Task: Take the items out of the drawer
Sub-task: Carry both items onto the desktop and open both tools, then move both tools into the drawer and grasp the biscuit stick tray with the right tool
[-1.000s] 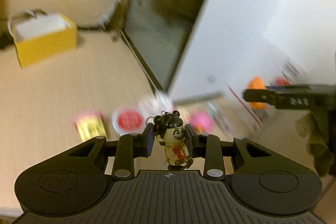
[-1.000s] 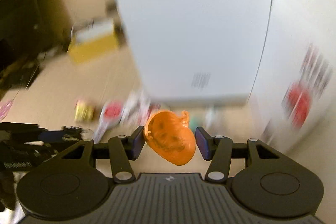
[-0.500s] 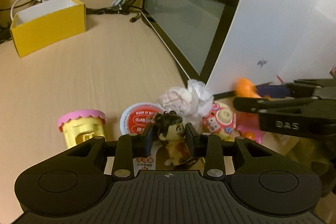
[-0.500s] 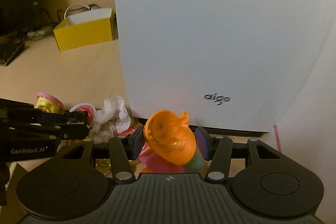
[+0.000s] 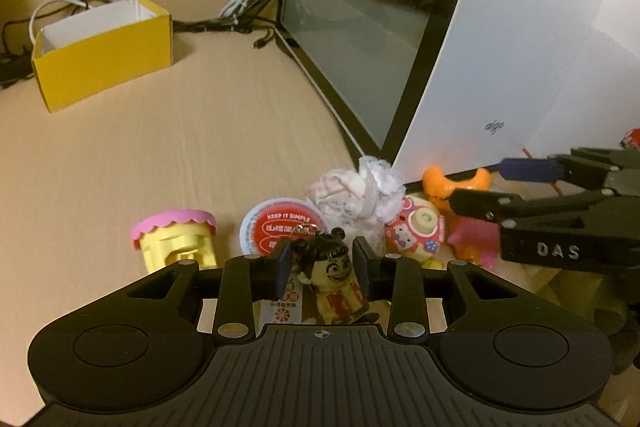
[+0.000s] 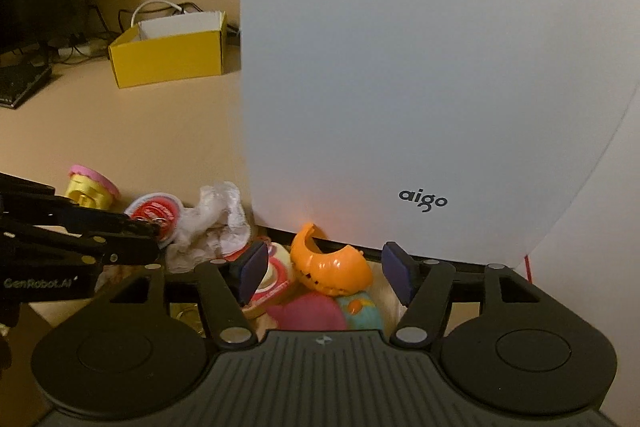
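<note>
A small figurine keychain (image 5: 334, 279) with black hair and a red-yellow robe stands on the table between the pads of my left gripper (image 5: 322, 263). A gap shows beside its head, so the open jaws do not press it. In the right wrist view my right gripper (image 6: 324, 269) has its jaws opening. An orange pumpkin shell (image 6: 332, 265) lies free between them on a pile of toys. The same orange shell (image 5: 440, 183) shows by the right gripper's fingers (image 5: 540, 207). The drawer is out of view.
On the wooden table (image 5: 160, 147) lie a pink-lidded yellow tub (image 5: 176, 243), a red-topped cup (image 5: 280, 223), crumpled tissue (image 5: 356, 195), a round cartoon toy (image 5: 416, 231) and a pink toy (image 5: 472, 243). A white aigo case (image 6: 400, 67) stands close behind. A yellow box (image 5: 104, 55) sits far left.
Both grippers sank to the pile of toys. The right jaws spread and the orange shell dropped onto the pile. The left jaws eased off the figurine, which now stands on the table.
</note>
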`<state>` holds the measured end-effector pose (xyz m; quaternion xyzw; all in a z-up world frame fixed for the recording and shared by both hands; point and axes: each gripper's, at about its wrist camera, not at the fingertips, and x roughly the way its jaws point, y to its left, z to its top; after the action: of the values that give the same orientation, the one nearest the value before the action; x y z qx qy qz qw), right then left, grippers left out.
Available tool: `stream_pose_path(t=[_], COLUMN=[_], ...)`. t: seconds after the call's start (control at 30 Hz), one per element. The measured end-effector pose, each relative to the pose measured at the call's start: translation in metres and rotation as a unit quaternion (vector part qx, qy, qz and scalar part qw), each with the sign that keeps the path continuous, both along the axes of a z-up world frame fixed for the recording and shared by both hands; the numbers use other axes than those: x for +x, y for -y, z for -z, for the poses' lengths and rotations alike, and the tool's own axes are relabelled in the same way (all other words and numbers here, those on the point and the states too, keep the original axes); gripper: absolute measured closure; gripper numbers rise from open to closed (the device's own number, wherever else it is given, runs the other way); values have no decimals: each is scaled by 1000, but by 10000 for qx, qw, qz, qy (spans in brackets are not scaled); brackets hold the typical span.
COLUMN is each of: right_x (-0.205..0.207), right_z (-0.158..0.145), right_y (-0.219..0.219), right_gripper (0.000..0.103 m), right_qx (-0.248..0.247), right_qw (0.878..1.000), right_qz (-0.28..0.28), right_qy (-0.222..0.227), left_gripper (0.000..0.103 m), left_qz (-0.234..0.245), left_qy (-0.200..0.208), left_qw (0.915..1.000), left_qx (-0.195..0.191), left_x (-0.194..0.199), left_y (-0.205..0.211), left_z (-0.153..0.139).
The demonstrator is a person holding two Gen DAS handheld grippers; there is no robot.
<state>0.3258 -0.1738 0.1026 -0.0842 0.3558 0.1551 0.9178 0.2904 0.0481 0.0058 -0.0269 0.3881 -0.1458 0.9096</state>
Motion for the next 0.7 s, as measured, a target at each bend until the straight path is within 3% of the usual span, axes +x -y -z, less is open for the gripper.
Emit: stream_pose_path(t=[0.23,0.4,0.53,0.7], right_x=[-40,-71,-87,-108], right_z=[-16,-6,19,65], right_y=[9,13,15,24], right_gripper=[33,31,31,31], right_qx=[58,-26,-46,-182], right_qw=[10000,9980,9911,9697], right_qz=[69,-121,-122,-159], right_qy=[-22,-614,-1328,-2429], left_gripper=[66,67,66,67], left_qz=[78,546,1403,1622], left_qy=[258,317,-172,-923], left_qw=[9996,9977,9896,9821], left_qx=[-93,-235,-256,-249], left_x=[-27,-62,-86,-102], left_y=[-7,-3,18,25], left_z=[-24,-29,-1,44])
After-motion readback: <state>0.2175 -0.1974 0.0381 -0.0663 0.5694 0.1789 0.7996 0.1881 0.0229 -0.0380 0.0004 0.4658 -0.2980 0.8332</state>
